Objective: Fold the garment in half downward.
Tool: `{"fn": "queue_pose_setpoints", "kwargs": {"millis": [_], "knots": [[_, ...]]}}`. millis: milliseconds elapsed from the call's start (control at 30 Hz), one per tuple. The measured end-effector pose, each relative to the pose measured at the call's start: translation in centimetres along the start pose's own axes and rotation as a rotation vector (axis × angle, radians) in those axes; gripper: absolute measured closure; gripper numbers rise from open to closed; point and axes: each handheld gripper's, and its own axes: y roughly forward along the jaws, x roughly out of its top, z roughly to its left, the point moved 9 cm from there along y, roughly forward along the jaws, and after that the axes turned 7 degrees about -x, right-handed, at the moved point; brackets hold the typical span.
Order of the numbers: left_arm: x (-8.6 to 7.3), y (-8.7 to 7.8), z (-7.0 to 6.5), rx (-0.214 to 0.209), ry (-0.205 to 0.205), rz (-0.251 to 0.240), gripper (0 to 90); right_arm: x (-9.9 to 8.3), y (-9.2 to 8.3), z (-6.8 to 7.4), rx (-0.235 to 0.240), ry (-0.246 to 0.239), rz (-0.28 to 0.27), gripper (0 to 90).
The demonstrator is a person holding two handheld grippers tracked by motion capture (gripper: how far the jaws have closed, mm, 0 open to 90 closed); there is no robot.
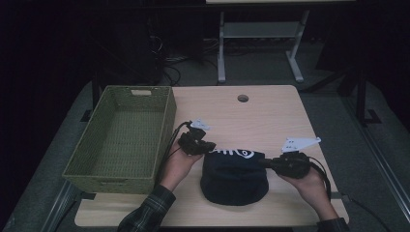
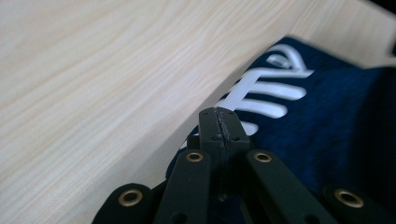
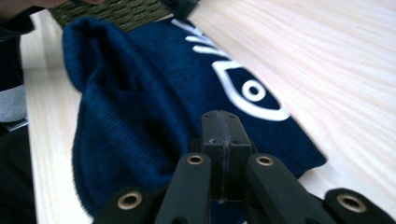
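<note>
A navy knit beanie (image 1: 234, 176) with a white logo lies flat on the wooden table (image 1: 270, 116), near its front edge. My left gripper (image 1: 211, 148) is at the beanie's far left corner. In the left gripper view its jaws (image 2: 219, 114) are pressed together over the beanie's (image 2: 336, 121) edge by the white lettering. My right gripper (image 1: 264, 163) is at the beanie's right edge. Its jaws (image 3: 222, 116) are shut, with the beanie's (image 3: 154, 107) fabric running under and between the tips.
A green woven basket (image 1: 167, 121) stands empty on the table's left side, close to my left hand. A round cable hole (image 1: 243, 98) sits near the table's far edge. Bare wood stretches beyond the beanie and to its right.
</note>
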Motion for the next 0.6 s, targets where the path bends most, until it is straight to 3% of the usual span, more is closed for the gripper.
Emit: {"fn": "queue_pose_setpoints", "kwargs": {"millis": [267,333,533,600], "knots": [[-1.5,1.6,-0.1,-0.01,0.011,0.068,89.9,-2.3,0.5,2.1,0.044,-0.006,0.035,89.8],[-1.5,1.9,-0.2,-0.014,0.003,0.06,89.9,-2.9,0.6,2.5,0.054,-0.003,0.051,89.8],[-1.8,2.8,-0.4,-0.015,0.026,0.089,89.9,-4.0,1.0,3.3,0.064,-0.007,0.069,89.9],[-2.0,3.2,-0.4,-0.022,0.05,0.116,89.9,-4.4,1.3,3.7,0.069,-0.01,0.081,89.9]]}}
